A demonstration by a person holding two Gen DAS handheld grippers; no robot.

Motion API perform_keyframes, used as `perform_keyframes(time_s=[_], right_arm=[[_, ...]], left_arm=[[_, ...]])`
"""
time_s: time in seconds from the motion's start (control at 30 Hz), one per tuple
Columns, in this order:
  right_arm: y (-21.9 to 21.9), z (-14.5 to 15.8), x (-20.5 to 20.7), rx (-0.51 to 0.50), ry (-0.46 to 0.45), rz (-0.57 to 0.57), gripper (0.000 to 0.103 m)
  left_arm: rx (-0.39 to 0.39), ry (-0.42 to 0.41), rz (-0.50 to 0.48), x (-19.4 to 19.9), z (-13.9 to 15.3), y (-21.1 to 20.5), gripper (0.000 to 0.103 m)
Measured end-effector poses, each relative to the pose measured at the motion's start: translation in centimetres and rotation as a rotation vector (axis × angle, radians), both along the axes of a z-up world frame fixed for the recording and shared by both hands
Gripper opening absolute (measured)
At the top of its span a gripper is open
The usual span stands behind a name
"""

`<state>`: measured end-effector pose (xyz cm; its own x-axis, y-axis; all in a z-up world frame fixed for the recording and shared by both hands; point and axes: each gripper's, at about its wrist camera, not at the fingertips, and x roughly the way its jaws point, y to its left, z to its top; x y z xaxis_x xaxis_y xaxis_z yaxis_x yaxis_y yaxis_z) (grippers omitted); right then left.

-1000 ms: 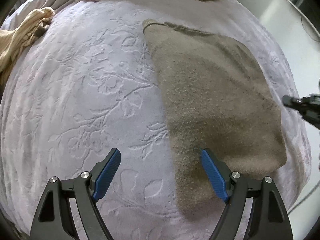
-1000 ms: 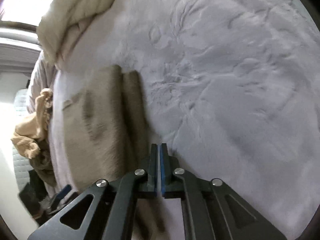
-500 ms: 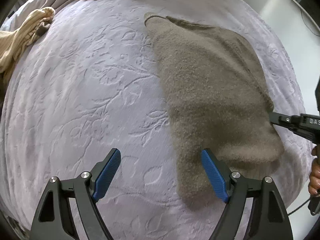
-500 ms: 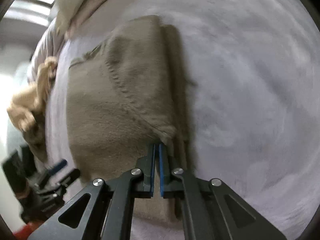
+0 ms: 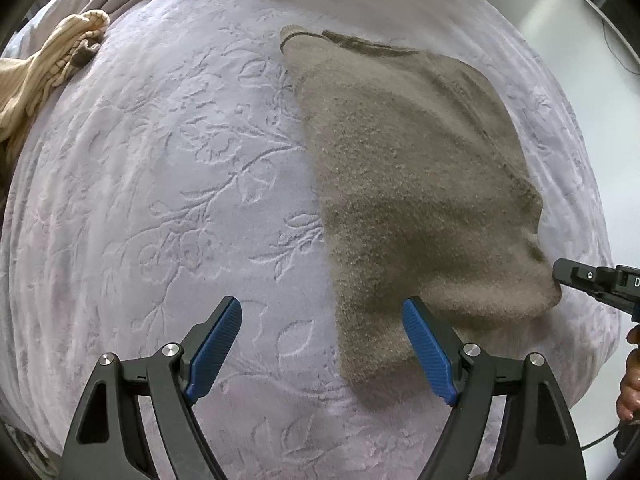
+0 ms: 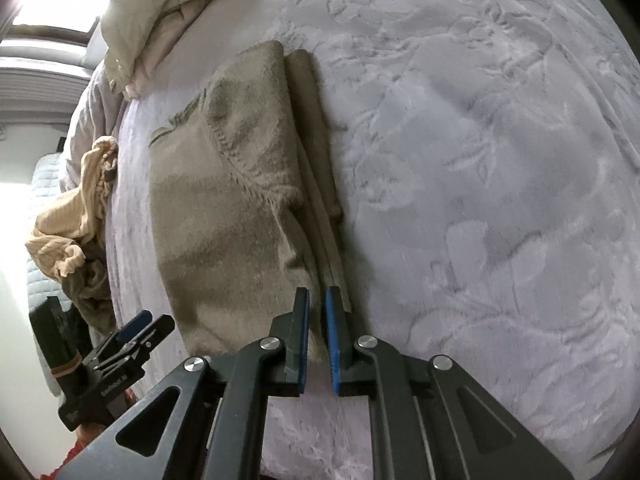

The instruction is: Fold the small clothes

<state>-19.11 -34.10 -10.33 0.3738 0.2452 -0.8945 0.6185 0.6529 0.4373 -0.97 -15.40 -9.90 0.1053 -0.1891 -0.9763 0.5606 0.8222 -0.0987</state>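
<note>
Sweater (image 5: 408, 184) lies half-folded on the bed (image 5: 160, 160), long axis running away from me. My right gripper (image 6: 316, 312), nearest its near edge, has just been opening, nothing pinched; left gripper (image 5: 320, 344) hovers wide open.

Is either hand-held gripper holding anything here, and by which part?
Nothing is held. The left hand-held gripper hangs open above the folded brown knit sweater; the right hand-held gripper, just opening, has a small gap at its near corner.

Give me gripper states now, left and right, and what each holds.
Left gripper: open wide, holding nothing, above the brown sweater.
Right gripper: jaws just opening, a narrow gap, at the sweater's folded edge; no grip on it.
</note>
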Motion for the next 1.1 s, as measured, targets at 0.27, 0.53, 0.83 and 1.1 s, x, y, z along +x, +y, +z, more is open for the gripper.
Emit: perform_keyframes(time_s=[0.27,0.53,0.83,1.1], right_arm=[[0.9,0.2,0.6,-0.002,-0.008,0.001,0.062],[0.6,0.1,1.1,0.008,-0.003,0.004,0.074],[0.3,0.7,1.4,0.006,-0.081,0.025,0.103],[-0.6,0.8,2.5,-0.019,-0.062,0.053,0.103]], left_arm=[[0.016,0.016,0.003,0.0,-0.5,-0.3,0.089],[0.040,0.008,-0.012,-0.2,-1.3,-0.9,0.089],[0.030,0.071,-0.016,0.4,-2.8,-1.4,0.089],[0.016,0.087,0.035,2.1,-3.2,-1.1,0.089]])
